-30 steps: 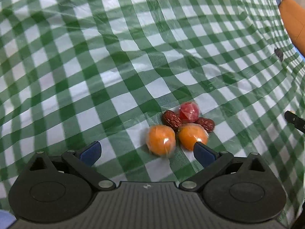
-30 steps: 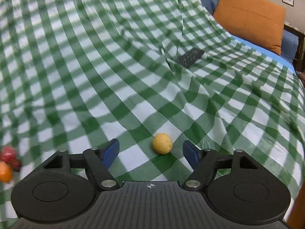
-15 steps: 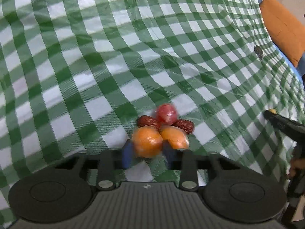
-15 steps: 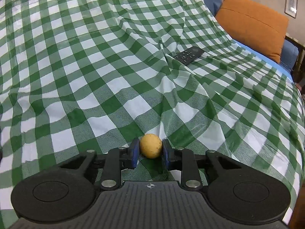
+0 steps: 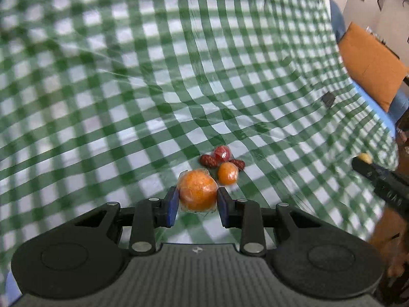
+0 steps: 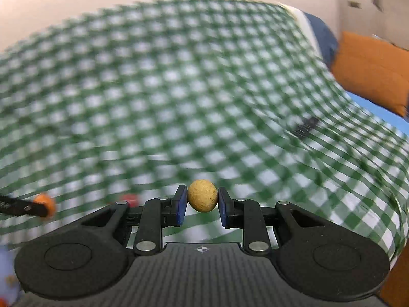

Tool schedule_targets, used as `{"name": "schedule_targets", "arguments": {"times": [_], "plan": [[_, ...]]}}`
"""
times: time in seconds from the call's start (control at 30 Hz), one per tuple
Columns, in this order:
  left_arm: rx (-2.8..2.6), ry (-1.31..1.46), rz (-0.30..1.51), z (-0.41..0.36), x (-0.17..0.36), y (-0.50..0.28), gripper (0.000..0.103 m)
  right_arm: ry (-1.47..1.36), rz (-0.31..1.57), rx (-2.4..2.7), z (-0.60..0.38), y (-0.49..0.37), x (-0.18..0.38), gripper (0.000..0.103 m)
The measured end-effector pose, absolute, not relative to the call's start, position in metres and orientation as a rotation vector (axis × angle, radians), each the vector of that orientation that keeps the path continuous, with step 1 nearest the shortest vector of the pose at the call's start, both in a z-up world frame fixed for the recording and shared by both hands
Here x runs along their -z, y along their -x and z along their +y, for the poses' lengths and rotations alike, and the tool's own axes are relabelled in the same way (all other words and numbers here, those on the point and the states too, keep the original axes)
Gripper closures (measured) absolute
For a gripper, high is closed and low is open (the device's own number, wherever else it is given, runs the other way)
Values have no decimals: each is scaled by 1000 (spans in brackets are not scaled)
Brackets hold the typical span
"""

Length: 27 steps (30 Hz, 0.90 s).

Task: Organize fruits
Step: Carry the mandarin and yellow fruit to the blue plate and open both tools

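Left gripper fingers clamped on plastic-wrapped orange tangerine, lifted just near-left of remaining fruit cluster on green-checked bedcover. Right gripper fingers gripping small round tan-yellow fruit, far right of cluster.

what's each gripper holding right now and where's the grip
Left gripper holds a wrapped orange, fingers on its left and right sides. Right gripper holds a small yellow fruit, pinched the same way.
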<state>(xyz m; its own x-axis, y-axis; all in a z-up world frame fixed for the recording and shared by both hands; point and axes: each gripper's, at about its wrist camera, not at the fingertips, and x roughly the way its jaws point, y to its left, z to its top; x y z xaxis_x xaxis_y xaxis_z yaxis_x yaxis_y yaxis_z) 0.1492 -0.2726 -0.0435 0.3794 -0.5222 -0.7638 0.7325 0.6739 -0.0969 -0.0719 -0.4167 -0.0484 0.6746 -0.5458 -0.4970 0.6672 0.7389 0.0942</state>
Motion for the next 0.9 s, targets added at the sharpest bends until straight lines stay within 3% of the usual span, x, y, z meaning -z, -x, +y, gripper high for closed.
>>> {"name": "schedule_targets", "arguments": {"times": [0.3, 0.57, 0.9], "plan": [[751, -158, 805, -146, -24, -79, 67, -224, 484, 388, -270, 107, -7, 76], [688, -86, 808, -62, -37, -37, 67, -133, 501, 248, -181, 129, -25, 76], [626, -29, 813, -3, -34, -14, 67, -58, 525, 145, -139, 134, -26, 76]]}}
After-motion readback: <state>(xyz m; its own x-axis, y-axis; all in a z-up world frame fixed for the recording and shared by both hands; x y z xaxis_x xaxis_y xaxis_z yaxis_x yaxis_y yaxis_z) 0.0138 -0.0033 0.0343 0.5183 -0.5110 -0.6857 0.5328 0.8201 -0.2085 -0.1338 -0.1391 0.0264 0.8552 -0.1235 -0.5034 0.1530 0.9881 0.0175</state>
